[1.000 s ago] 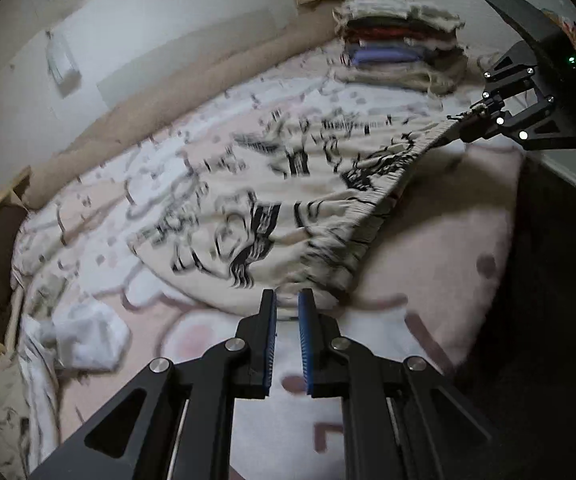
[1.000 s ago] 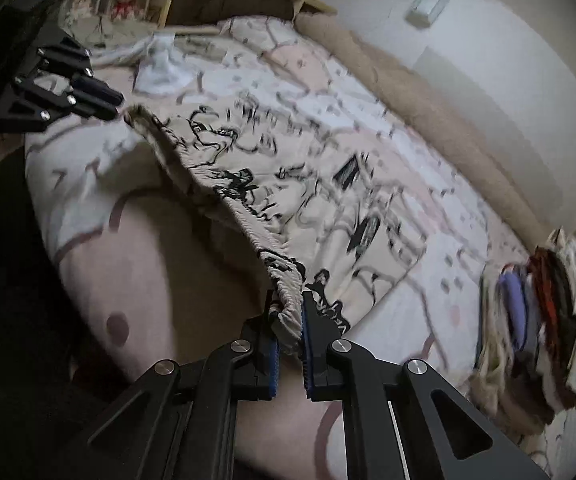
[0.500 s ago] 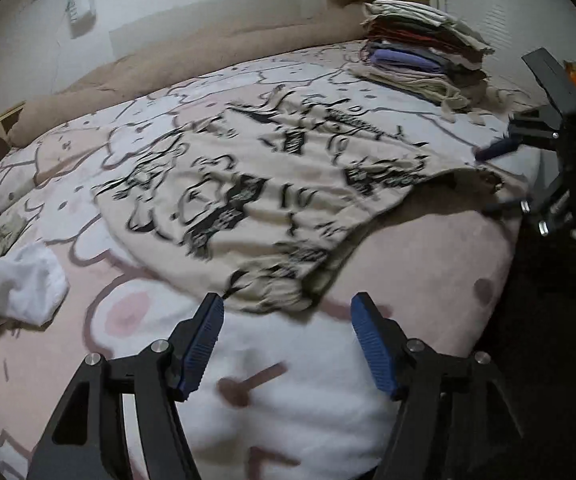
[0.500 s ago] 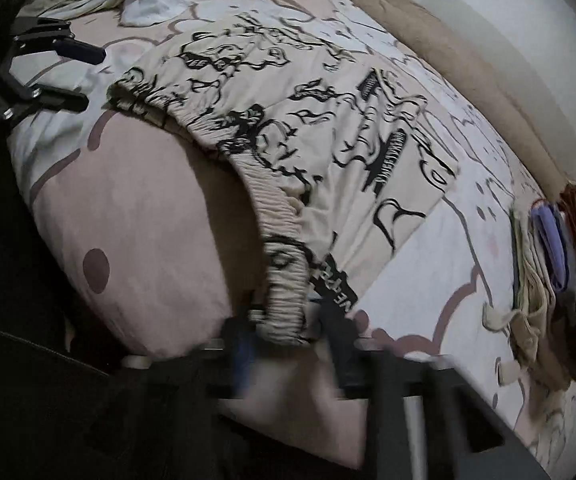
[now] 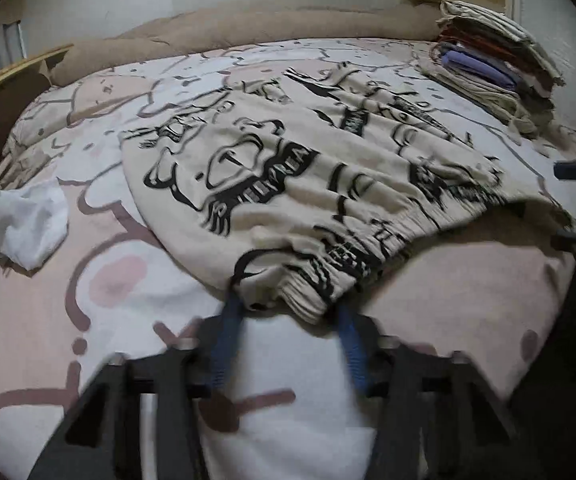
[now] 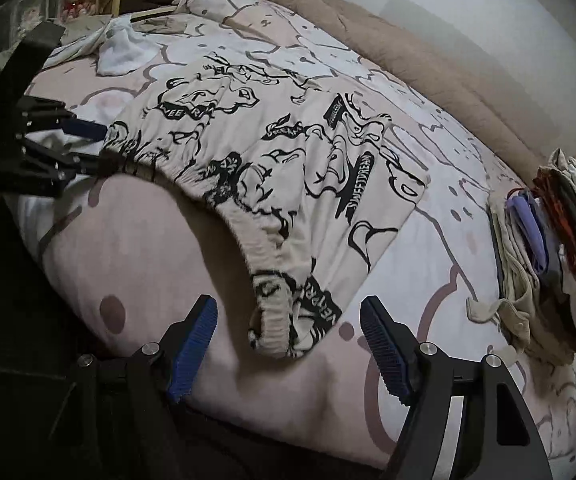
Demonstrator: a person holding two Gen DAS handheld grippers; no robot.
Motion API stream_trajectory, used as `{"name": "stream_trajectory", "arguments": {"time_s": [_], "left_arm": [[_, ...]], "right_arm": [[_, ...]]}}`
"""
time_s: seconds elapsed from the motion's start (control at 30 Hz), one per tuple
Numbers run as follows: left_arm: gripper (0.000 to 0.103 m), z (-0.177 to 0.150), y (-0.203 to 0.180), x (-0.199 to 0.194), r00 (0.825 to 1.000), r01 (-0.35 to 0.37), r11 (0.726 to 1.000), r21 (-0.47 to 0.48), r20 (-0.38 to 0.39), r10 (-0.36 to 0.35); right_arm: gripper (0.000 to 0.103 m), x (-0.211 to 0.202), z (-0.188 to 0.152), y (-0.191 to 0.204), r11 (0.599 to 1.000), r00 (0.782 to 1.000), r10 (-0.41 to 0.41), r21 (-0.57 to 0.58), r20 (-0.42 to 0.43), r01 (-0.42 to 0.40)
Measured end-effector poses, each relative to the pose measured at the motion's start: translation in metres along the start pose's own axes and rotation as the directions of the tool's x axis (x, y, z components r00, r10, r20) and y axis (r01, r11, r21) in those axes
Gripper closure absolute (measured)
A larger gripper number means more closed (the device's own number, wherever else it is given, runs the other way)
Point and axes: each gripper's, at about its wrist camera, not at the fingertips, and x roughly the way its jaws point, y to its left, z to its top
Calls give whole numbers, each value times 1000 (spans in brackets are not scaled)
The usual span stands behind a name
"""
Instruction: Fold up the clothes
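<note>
The left gripper's [image 5: 288, 320] jaws were closing around the near corner of the printed shorts' [image 5: 299, 184] waistband, the gathered cloth sitting between the blue pads though not yet clearly pinched. The right gripper's [image 6: 288, 344] jaws stood spread wide, the other waistband corner lying loose between them, untouched by either pad. It looked as though both hands were working the same elastic edge so the garment could be lifted or drawn over itself evenly.

The shorts lay flat on the pink-and-white patterned blanket [image 5: 100, 292], waistband toward the grippers and draped over the bed's rounded near edge, legs stretched away toward the wall. Spreading them like that, I judged, was meant to smooth the cloth before a fold.

Left of the shorts, a crumpled white garment [image 5: 24, 220] sat apart, likely waiting its turn. Beyond the shorts and to their right, a stack of folded clothes [image 5: 495, 64] stood out of the working space, probably where this piece would go. Farthest from the shorts, a tan padded bolster [image 5: 248, 28] ran along the wall.
</note>
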Motion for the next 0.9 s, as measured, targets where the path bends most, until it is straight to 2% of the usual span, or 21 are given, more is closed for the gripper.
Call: {"name": "stream_trajectory", "arguments": {"time_s": [0.03,0.07,0.1,0.23,0.33,0.4,0.5,0.53,0.6,0.63,0.67,0.7,0.73,0.8,0.87,0.9], "left_arm": [[92,2,1,0,1000,-16,1000,-4,3,16],[97,4,4,0,1000,-27,1000,-9,-1,27],[97,6,7,0,999,-38,999,-15,-6,38],[102,-1,16,-5,995,-95,996,2,-35,95],[102,-11,35,-14,991,-125,992,-22,-59,124],[102,-14,42,-24,996,-85,995,-51,-42,83],[102,-16,47,-36,999,-41,997,-71,-10,40],[100,-16,44,-39,999,-37,997,-63,2,37],[86,-14,34,-35,999,-34,999,-19,3,34],[68,-13,29,-32,999,-32,999,3,4,32],[57,-12,24,-29,1000,-26,999,38,11,26],[56,-12,18,-28,999,-30,996,81,18,28],[56,-12,12,-26,999,-43,988,150,26,40],[56,-14,-6,-19,995,-100,934,342,44,91],[56,-19,-20,-15,986,-164,847,505,91,136],[55,-23,-27,-12,978,-206,786,583,127,163]], "right_arm": [[29,3,2,1,1000,1000,-4,4,-5,4],[29,7,4,2,1000,1000,-9,8,-11,9],[30,12,4,3,1000,1000,-9,8,-24,9],[77,32,6,4,1000,996,-3,8,-85,4],[81,37,7,8,1000,995,-15,-17,-99,14],[83,33,8,10,999,995,-27,-45,-92,23],[83,28,10,3,1000,995,5,-11,-100,-6],[83,27,11,0,1000,994,22,12,-102,-21],[83,25,13,-5,998,993,53,51,-102,-48],[83,25,14,-7,996,993,60,68,-102,-53],[83,26,15,-8,995,993,62,79,-104,-53],[83,27,15,-8,995,992,61,87,-108,-52],[83,29,14,-8,994,992,63,95,-112,-52],[83,31,13,-8,993,990,67,103,-122,-55],[83,32,12,-9,992,989,72,109,-129,-58],[83,33,12,-9,992,989,74,112,-131,-59]]}}
